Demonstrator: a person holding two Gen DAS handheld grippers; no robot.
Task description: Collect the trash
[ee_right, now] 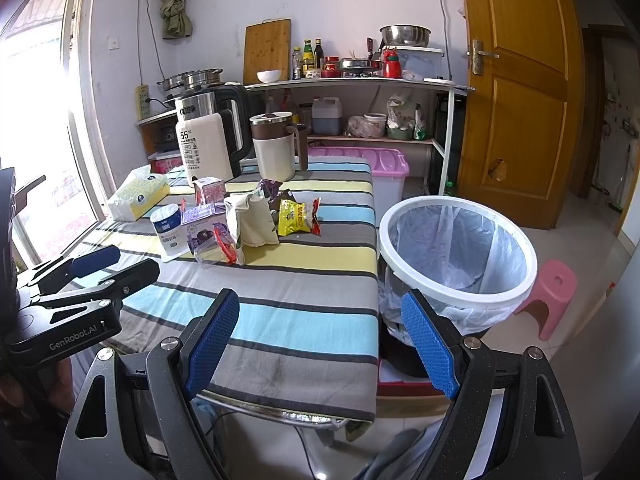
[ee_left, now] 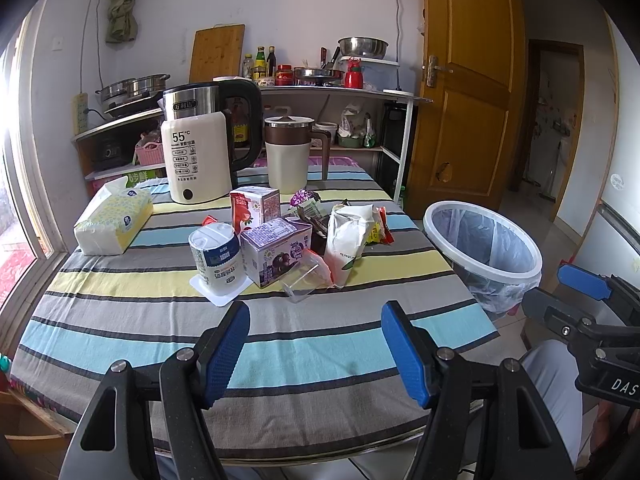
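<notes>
Both grippers hover at the table's (ee_left: 120, 320) near edge, jaws spread, nothing held. Left gripper (ee_left: 316, 346): left wrist view shows tissue box (ee_left: 114, 220), cup (ee_left: 216, 258), purple carton (ee_left: 276, 252), white bag (ee_left: 348, 236) clustered mid-table. Right gripper (ee_right: 320, 338): only right wrist view shows yellow wrapper (ee_right: 298, 218), pink stool (ee_right: 552, 292). Bin (ee_right: 458, 254) stands just beside the table's right edge.
</notes>
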